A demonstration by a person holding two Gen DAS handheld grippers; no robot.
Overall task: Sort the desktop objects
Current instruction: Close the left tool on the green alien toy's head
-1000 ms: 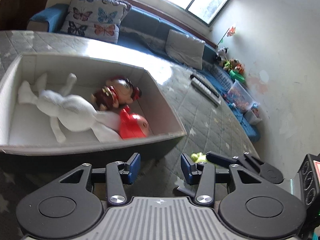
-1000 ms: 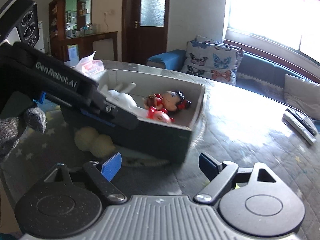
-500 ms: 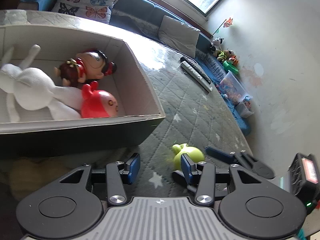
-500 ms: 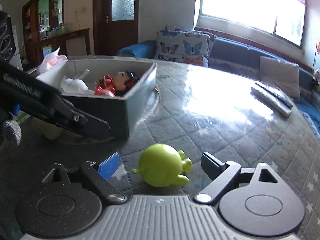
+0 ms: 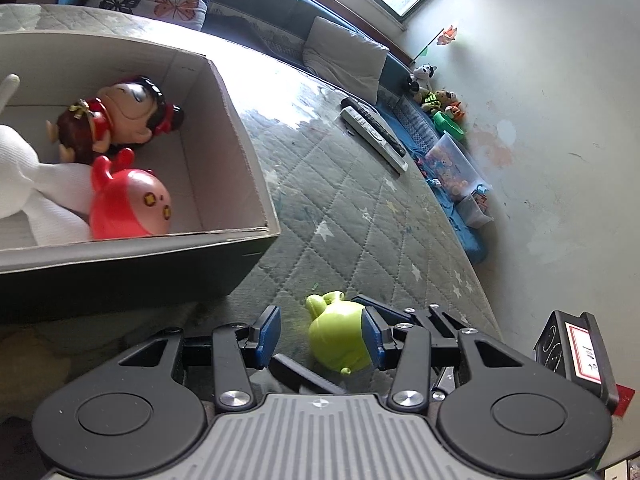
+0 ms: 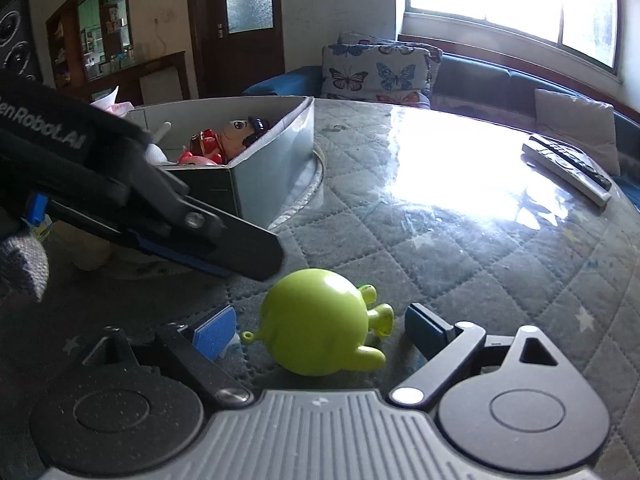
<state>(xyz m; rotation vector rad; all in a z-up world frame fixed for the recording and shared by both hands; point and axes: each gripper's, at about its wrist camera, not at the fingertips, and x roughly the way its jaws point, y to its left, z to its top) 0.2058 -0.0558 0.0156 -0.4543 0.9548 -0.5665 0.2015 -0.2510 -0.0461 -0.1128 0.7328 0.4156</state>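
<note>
Both grippers have come down toward the green toy [image 6: 320, 332], which a second ago showed only as a sliver past the left gripper's finger and now lies on its side on the quilted table [image 6: 460, 240] between the right gripper's [image 6: 320, 326] fingers. Those jaws are spread and opening, with a gap between each pad and the toy, so nothing is pinched. From its own camera the left gripper [image 5: 320, 338] also stands spread, empty, above the table; the toy [image 5: 340, 338] appears just inside its right pad, though whether they touch cannot be told. In the right wrist view the left gripper's dark finger [image 6: 224, 240] slants in from the left, its tip just above and left of the toy. Beyond, the cardboard box [image 5: 244, 136] sits on the table, near the toy but apart from it. Inside lie a red toy [image 5: 128, 204] by the near wall, a white plush [image 5: 24, 184] to its left, and a doll [image 5: 120, 116] with black hair behind them. Farther across the table two remotes [image 5: 372, 134] lie side by side near the far edge. Past the table runs a blue sofa [image 6: 472, 76] with butterfly cushions [image 6: 376, 74].
</note>
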